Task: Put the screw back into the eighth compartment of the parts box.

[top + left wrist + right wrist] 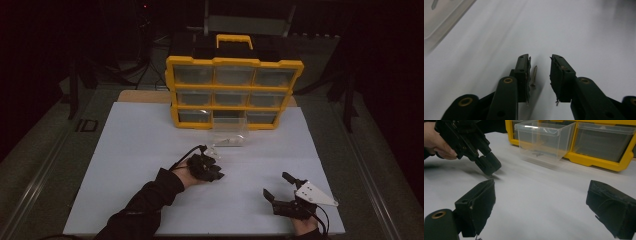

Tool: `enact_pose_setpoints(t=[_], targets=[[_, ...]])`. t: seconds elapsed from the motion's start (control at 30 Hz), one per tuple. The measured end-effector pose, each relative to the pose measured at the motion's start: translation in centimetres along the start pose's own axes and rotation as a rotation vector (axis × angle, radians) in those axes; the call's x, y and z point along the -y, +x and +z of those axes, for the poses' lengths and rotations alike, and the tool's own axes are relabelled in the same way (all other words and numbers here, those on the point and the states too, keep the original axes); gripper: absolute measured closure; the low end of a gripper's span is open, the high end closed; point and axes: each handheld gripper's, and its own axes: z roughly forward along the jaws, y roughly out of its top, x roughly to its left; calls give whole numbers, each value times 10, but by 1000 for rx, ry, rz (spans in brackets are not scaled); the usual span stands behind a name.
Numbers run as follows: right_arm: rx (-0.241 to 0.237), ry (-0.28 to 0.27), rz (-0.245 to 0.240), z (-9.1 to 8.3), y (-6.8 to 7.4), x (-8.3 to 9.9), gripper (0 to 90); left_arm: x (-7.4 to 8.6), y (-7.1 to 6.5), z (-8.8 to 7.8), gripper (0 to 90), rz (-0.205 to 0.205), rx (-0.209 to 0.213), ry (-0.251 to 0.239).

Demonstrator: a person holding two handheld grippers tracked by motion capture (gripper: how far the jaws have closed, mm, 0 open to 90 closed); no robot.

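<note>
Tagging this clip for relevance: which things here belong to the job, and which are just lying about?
In play: screw between the open left tongs; clear drawer pulled from the yellow organizer.
Idle: right tongs, open over bare white tabletop; dark gear behind.

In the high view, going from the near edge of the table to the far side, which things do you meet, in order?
Right gripper → left gripper → clear drawer pulled out on the white table → yellow organizer cabinet.

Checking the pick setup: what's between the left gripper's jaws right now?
A single small screw lies on the white table between the open jaws of the left gripper, close beside one jaw. The left gripper view shows it.
</note>
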Motion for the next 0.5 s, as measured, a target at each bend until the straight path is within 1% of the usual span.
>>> enact_pose_setpoints(t=[0.1, 0.13, 0.17, 0.2, 0.23, 0.3, 0.33, 0.43, 0.47, 0.5], targets=[[0, 0, 1, 0, 0, 0, 88, -1, 2, 3, 705, 9, 3, 25], [0, 2, 1, 0, 0, 0, 88, -2, 2, 4, 735, 14, 3, 30], [0, 1, -1, 0, 0, 0, 88, -2, 2, 5, 736, 15, -2, 34], [1, 0, -1, 0, 0, 0, 88, -2, 3, 6, 756, 13, -1, 39], [0, -1, -1, 0, 0, 0, 88, -3, 3, 6, 759, 18, -5, 44], [2, -1, -1, 0, 0, 0, 88, -3, 5, 6, 759, 11, -2, 45], [2, -2, -1, 0, 0, 0, 88, -4, 5, 7, 761, 16, -5, 53], [2, -3, -1, 0, -1, 0, 88, -4, 5, 8, 780, 16, 10, 66], [1, -3, -1, -1, -1, 0, 88, -4, 5, 9, 798, 22, 8, 77], [2, -3, -1, -1, 0, 0, 88, -4, 4, 10, 798, 29, 1, 83]])
